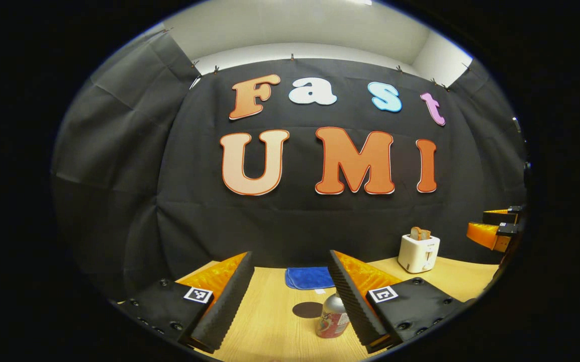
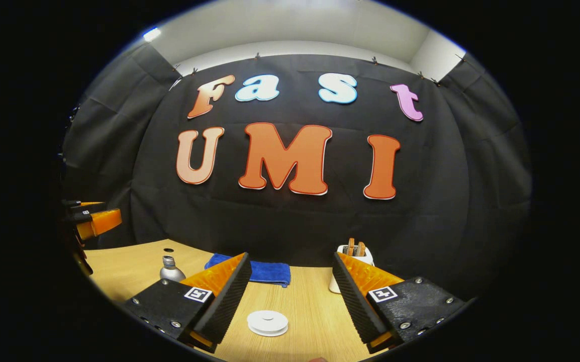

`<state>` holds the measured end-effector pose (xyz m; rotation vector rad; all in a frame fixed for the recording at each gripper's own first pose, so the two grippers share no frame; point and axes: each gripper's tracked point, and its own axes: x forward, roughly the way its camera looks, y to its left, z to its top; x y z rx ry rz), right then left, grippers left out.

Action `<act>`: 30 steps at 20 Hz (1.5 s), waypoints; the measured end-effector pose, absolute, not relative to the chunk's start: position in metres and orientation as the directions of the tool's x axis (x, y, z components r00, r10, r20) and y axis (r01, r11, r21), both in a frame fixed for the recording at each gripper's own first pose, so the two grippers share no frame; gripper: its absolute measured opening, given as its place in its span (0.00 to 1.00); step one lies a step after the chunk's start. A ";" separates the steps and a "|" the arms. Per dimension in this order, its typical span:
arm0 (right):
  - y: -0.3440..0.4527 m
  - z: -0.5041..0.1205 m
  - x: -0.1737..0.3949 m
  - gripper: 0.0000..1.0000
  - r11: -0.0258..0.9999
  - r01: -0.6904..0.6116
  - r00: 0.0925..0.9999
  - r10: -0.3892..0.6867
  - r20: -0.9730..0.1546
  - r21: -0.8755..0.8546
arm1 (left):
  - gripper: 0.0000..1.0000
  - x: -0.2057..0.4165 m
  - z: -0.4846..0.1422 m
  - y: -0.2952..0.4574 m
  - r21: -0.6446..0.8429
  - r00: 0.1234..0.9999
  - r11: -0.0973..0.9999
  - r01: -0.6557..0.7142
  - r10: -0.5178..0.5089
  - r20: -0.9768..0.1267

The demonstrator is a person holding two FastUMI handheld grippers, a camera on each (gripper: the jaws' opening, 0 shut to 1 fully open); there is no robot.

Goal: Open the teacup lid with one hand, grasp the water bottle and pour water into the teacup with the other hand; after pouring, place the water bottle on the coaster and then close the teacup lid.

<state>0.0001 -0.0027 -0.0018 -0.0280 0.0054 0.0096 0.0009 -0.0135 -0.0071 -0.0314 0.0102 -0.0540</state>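
Observation:
In the left gripper view, a silver water bottle (image 1: 331, 317) with a red label stands upright on the wooden table (image 1: 270, 327). It sits just inside my left gripper's right-hand finger, which hides part of it. My left gripper (image 1: 290, 252) is open and holds nothing. A dark round coaster (image 1: 307, 309) lies just beyond the bottle, to its left. In the right gripper view, the white teacup with its lid on (image 2: 267, 322) sits low between the fingers of my right gripper (image 2: 291, 254), which is open and above it. The bottle (image 2: 171, 271) stands far left.
A folded blue cloth (image 1: 309, 277) (image 2: 257, 271) lies at the back of the table by the wall. A white toaster (image 1: 418, 253) (image 2: 343, 250) with bread in it stands back right. Each gripper shows at the other view's edge: the right (image 1: 488, 226), the left (image 2: 94, 217).

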 end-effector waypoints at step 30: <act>0.043 -0.165 0.050 0.84 0.983 -0.183 0.927 0.182 -0.328 0.027 | 0.97 -0.007 -0.036 -0.033 0.092 0.994 0.992 0.087 -0.081 -0.067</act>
